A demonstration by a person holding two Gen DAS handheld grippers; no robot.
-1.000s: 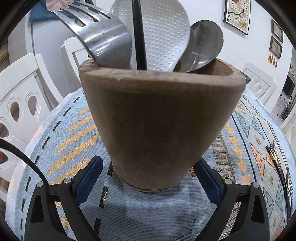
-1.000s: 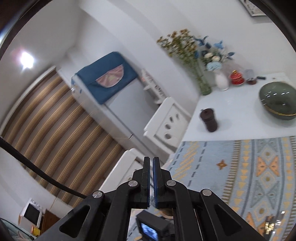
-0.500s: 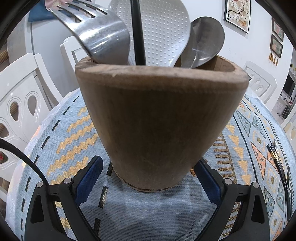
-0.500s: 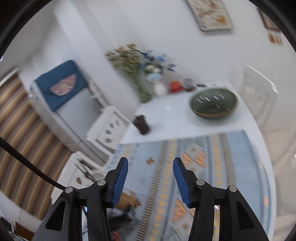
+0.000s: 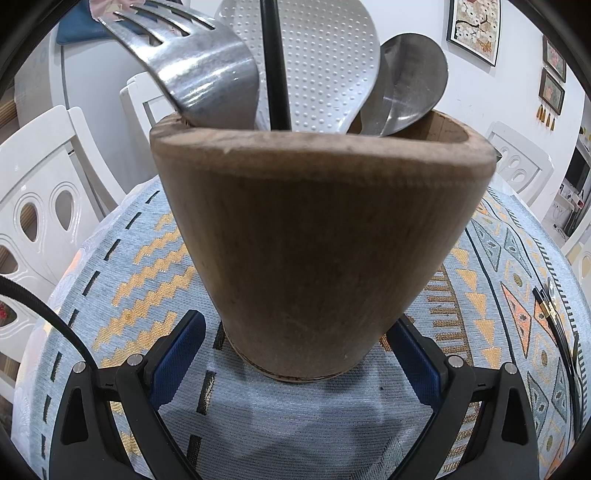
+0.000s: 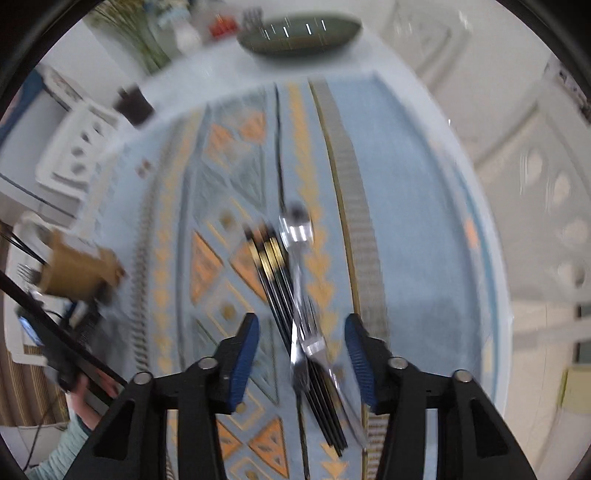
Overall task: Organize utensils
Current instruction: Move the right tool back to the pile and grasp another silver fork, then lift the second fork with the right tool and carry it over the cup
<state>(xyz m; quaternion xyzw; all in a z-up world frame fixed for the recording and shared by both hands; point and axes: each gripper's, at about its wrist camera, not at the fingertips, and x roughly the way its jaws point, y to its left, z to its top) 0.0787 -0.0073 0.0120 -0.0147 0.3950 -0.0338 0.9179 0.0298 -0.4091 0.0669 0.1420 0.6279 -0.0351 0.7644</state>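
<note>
A brown wooden holder (image 5: 317,240) stands on the patterned cloth with a slotted turner (image 5: 199,77), a dimpled skimmer (image 5: 325,62) and a spoon (image 5: 410,88) in it. My left gripper (image 5: 297,332) straddles its base, open, with a narrow gap at the left pad. My right gripper (image 6: 301,325) points down over black chopsticks (image 6: 277,288) and silver cutlery (image 6: 299,258) lying on the cloth. Its jaws are closing with the utensils between them, and the pads touch nothing. The holder (image 6: 77,273) shows blurred at the far left of that view.
A dark green bowl (image 6: 299,33), a vase of flowers (image 6: 147,40) and a small dark pot (image 6: 135,105) sit at the table's far end. White chairs (image 5: 40,206) ring the table. The chopsticks (image 5: 554,321) lie right of the holder. A sleeved hand (image 6: 81,406) is at lower left.
My right gripper swung down from facing the room to hang over the chopsticks and cutlery, and its jaws went from shut to apart. The left gripper and holder stayed put.
</note>
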